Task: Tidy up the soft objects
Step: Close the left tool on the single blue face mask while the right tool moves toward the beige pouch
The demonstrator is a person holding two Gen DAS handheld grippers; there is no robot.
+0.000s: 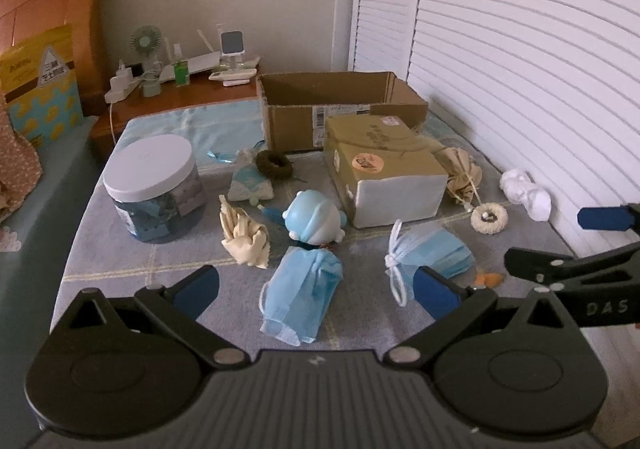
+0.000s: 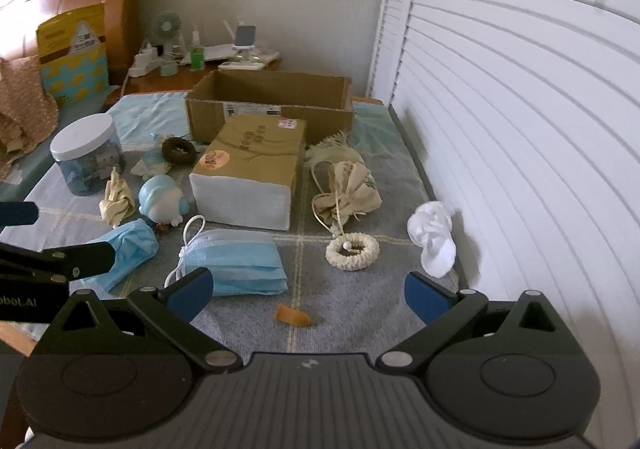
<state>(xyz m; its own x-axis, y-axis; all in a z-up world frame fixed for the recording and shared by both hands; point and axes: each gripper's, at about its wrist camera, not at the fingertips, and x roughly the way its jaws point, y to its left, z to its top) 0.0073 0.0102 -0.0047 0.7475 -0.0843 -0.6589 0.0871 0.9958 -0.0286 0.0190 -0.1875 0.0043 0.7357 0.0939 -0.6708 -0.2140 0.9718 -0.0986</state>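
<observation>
Left gripper (image 1: pixel 316 291) spread wide, empty, over near edge of bed (image 1: pixel 160 261); right gripper (image 2: pixel 306 291) likewise, lettering "DAS" on its arm. Masks (image 1: pixel 302 297) (image 2: pixel 240 261) nearest; behind, duck toy (image 1: pixel 316 223), jar (image 1: pixel 154 189), tissue pack (image 1: pixel 390 177). Open box (image 1: pixel 340 109) at far edge.

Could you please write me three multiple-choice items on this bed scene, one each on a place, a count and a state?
1. What does the dark brown scrunchie lie closest to?
A. the open cardboard box
B. the white plush
C. the orange scrap

2. How many blue face masks lie on the blanket?
A. one
B. two
C. four

3. How is the left hand-held gripper?
A. shut on a mask
B. shut on nothing
C. open

Key:
1 A, it lies just left of the box's front corner.
2 B, one crumpled mask and one folded mask.
3 C, its blue pads stand wide apart, holding nothing.
</observation>
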